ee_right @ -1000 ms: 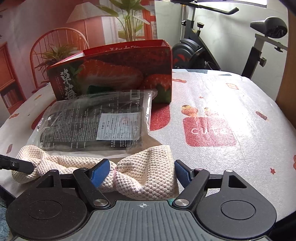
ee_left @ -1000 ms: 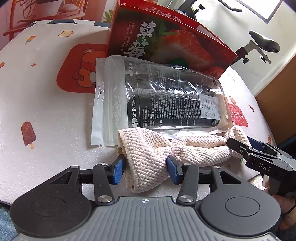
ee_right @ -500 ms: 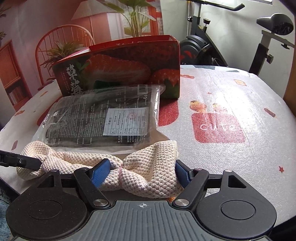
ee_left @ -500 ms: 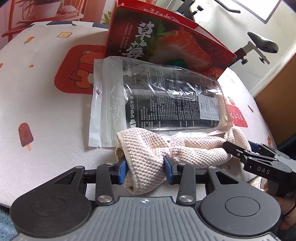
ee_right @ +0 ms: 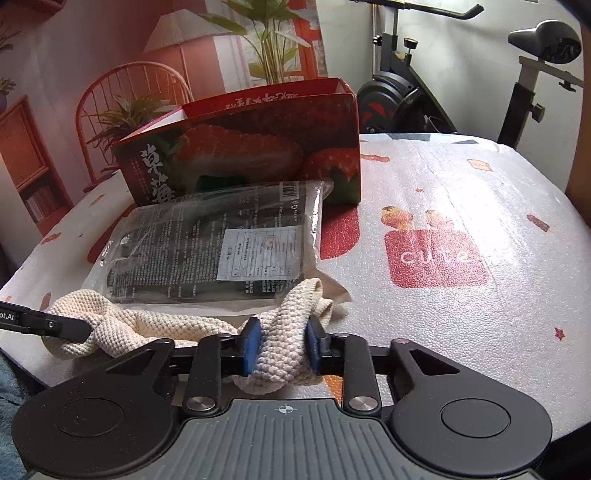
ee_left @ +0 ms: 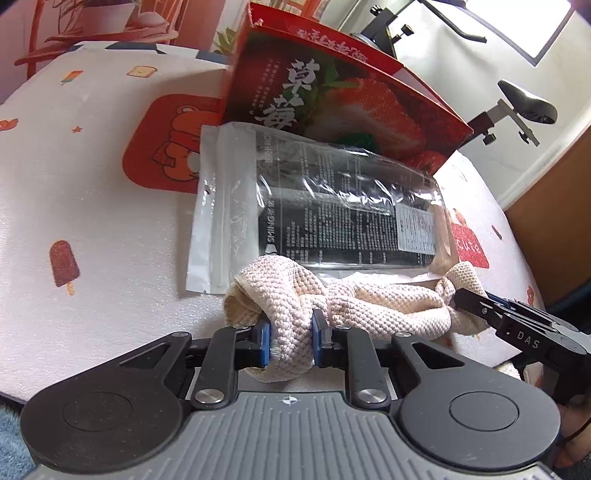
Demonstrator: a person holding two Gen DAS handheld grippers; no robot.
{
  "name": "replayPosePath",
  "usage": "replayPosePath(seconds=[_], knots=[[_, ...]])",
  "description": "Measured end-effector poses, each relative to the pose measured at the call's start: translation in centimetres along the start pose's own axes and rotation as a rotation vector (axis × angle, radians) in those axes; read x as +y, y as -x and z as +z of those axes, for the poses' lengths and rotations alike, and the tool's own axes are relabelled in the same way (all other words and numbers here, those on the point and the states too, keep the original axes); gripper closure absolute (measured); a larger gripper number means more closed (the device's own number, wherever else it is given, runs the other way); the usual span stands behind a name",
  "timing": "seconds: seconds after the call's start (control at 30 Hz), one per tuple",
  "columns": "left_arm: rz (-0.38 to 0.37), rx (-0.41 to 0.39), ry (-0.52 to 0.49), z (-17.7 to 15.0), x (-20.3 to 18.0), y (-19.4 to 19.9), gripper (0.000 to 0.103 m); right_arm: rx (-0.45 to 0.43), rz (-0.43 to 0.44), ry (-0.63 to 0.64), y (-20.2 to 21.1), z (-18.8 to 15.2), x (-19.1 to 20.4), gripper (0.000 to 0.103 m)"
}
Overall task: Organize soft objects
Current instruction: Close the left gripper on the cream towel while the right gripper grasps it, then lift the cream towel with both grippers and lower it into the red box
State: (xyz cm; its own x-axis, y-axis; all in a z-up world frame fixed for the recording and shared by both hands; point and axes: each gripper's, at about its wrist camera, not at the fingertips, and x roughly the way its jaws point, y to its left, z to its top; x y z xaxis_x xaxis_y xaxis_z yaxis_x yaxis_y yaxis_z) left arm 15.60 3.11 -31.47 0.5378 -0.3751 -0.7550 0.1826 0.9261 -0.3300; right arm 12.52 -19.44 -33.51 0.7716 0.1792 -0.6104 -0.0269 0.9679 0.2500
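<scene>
Bright daylight from a window (ee_left: 550, 35) at upper right; sharp focus, glare on plastic, fisheye-bent edges.

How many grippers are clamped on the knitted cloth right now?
2. The left gripper pinches one end of the cloth; the right gripper pinches the other end, near the plastic packet.

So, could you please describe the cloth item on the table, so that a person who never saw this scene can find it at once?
Start at the tall red strawberry-printed cardboard box; before it lies a flat clear plastic bag of black contents. Along that bag's near edge lies the cream waffle-knit cloth. It is the only soft, textured thing, bunched at each end in closed jaws of the left gripper and right gripper.
</scene>
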Motion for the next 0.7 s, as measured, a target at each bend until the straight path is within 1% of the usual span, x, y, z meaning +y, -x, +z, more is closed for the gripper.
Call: replayPosePath(seconds=[0.13, 0.17, 0.23, 0.37, 0.4, 0.43, 0.5, 0.53, 0.6, 0.63, 0.7], knots=[[-0.014, -0.031, 0.016, 0.2, 0.3, 0.9, 0.081, -0.038, 0.044, 0.008, 1.2, 0.8, 0.6, 0.091], [-0.014, -0.046, 0.013, 0.3, 0.3, 1.3, 0.081, -0.05, 0.056, 0.011, 1.5, 1.1, 0.7, 0.091], [-0.02, -0.077, 0.009, 0.4, 0.2, 1.9, 0.081, -0.08, 0.08, 0.024, 2.1, 1.8, 1.1, 0.098], [-0.031, -0.136, -0.023, 0.8, -0.4, 3.3, 0.082, -0.13, 0.122, 0.047, 3.1, 3.1, 1.9, 0.098], [-0.027, -0.147, -0.038, 0.8, -0.6, 3.5, 0.082, -0.133, 0.127, 0.063, 3.2, 3.5, 2.1, 0.098], [-0.022, -0.149, -0.045, 0.9, -0.7, 3.5, 0.082, -0.132, 0.11, 0.084, 3.2, 3.7, 2.3, 0.098], [-0.015, -0.135, -0.038, 0.7, -0.6, 3.3, 0.082, -0.124, 0.054, 0.102, 3.0, 3.8, 2.3, 0.097], [-0.008, -0.128, -0.034, 0.7, -0.6, 3.1, 0.082, -0.111, 0.045, 0.09, 2.9, 3.7, 2.0, 0.093], [0.003, -0.116, -0.018, 0.6, 0.0, 2.8, 0.082, -0.092, 0.032, 0.052, 2.5, 3.4, 1.2, 0.089], [0.009, -0.112, -0.011, 0.6, 0.2, 2.6, 0.082, -0.075, 0.024, 0.034, 2.1, 3.0, 0.8, 0.085], [0.027, -0.098, -0.004, 0.7, 0.5, 2.1, 0.082, -0.044, 0.006, 0.007, 1.5, 2.4, 0.2, 0.081]])
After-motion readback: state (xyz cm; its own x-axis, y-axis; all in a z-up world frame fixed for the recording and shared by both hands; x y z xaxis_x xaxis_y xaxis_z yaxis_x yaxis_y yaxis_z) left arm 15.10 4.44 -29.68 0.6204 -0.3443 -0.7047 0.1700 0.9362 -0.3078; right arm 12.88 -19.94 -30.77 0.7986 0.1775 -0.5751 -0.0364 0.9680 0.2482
